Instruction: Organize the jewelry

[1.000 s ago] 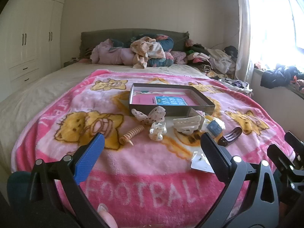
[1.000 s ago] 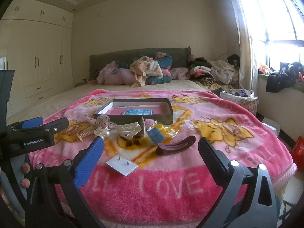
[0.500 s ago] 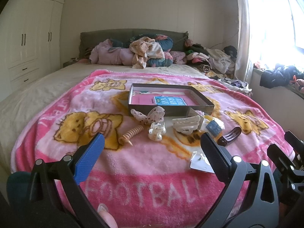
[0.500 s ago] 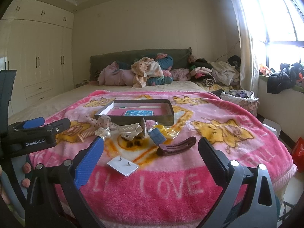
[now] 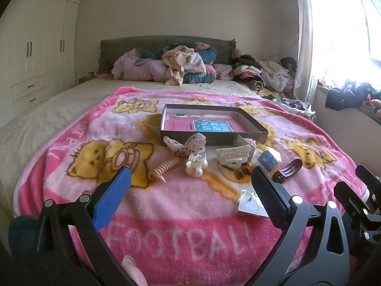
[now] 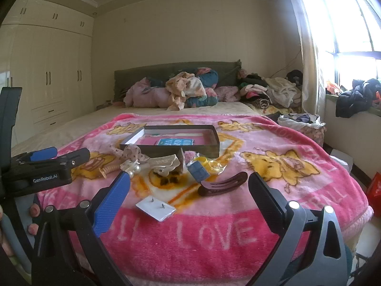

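Almost nothing has shifted since the earlier frames: both views have crept only slightly nearer, with the left gripper (image 5: 188, 186) and right gripper (image 6: 189, 191) hovering low over the pink bear-print fleece blanket (image 5: 78, 143), jaws spread wide and holding nothing. Jewelry lies loose just in front of the shallow dark cardboard box tray (image 5: 252, 128): white plastic claw clip (image 5: 234, 153), dark brown curved hair clip (image 6: 222, 185), tan beaded spiral hair stick (image 5: 164, 168), white earring card (image 6: 156, 207). Risk, as I judge it: soft pile lets the flat card and thin stick sink or skid when pinched, and crowded pieces may get dragged or knocked together.
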`<state>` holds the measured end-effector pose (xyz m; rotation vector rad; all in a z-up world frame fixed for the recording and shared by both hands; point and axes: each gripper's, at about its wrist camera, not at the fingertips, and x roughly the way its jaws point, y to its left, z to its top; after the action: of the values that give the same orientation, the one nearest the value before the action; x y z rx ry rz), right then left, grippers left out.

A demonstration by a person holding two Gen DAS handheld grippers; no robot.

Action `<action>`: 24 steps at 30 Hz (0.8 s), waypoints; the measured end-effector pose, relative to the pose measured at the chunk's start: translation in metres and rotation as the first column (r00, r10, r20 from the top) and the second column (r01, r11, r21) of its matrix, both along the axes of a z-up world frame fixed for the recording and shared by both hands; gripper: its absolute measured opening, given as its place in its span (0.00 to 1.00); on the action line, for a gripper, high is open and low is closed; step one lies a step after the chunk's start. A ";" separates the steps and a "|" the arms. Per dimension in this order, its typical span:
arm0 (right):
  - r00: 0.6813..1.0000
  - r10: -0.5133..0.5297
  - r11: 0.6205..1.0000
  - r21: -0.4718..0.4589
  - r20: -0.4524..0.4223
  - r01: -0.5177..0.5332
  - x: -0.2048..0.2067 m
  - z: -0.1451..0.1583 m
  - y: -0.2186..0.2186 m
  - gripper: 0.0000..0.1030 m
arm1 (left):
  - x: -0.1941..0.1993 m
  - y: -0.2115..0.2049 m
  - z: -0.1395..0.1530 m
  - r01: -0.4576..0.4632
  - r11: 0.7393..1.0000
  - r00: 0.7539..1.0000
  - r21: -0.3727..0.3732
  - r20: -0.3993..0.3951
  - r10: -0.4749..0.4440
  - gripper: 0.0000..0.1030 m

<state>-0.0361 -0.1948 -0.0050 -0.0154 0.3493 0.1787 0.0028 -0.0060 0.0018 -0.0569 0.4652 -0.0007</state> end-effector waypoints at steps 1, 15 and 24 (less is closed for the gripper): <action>1.000 0.002 1.000 -0.001 0.000 -0.002 0.000 0.001 0.001 0.94 | 0.000 0.000 0.000 0.002 1.000 1.000 0.000 0.000 -0.002 0.90; 1.000 0.011 1.000 -0.004 -0.010 -0.011 0.005 -0.004 0.008 0.94 | 0.000 -0.001 0.003 0.004 1.000 1.000 -0.004 0.003 -0.004 0.90; 0.996 0.058 0.998 -0.024 -0.064 -0.060 0.024 -0.015 0.020 0.94 | 0.011 0.014 -0.003 -0.010 1.000 1.000 -0.022 -0.017 0.009 0.90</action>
<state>-0.0124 -0.1748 -0.0198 -0.0463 0.4142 0.2333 0.0140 0.0081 -0.0013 -0.0808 0.4821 0.0041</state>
